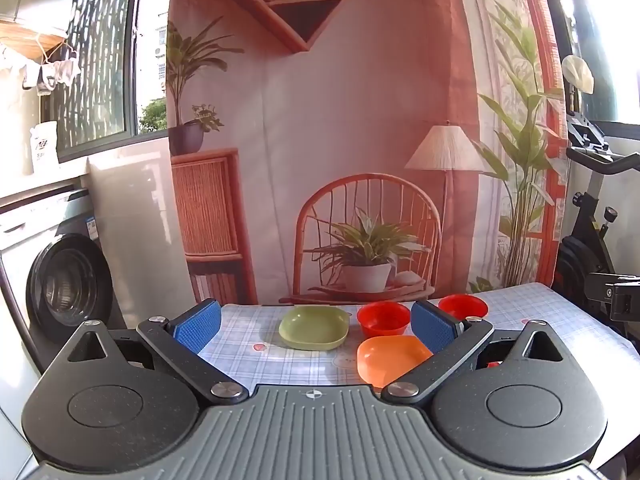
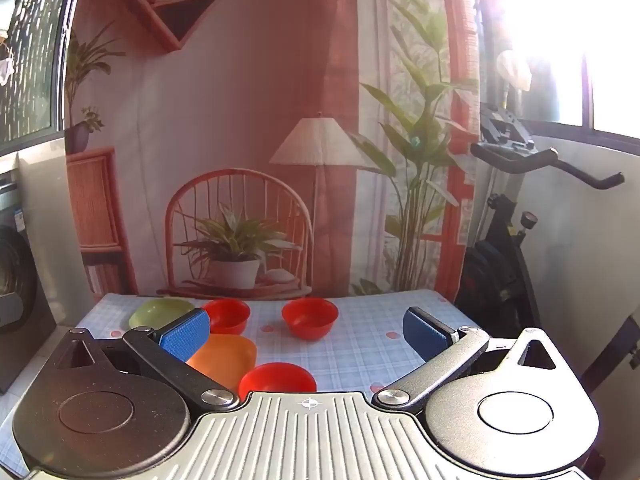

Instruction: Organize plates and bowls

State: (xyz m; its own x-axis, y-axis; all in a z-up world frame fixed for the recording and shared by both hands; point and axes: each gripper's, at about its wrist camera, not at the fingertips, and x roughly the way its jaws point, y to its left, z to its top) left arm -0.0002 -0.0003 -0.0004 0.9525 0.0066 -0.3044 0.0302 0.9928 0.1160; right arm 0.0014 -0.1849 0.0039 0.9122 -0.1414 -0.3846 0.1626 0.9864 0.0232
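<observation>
A green square plate lies far left on the checked tablecloth; it also shows in the right wrist view. An orange square plate lies nearer. Three red bowls stand around it: one behind it, one far right, one nearest. My left gripper is open and empty, above the table's near edge, in front of the plates. My right gripper is open and empty, with the nearest red bowl just below its base.
A printed backdrop hangs behind the table. A washing machine stands to the left. An exercise bike stands to the right. The right gripper's body shows at the right edge of the left wrist view.
</observation>
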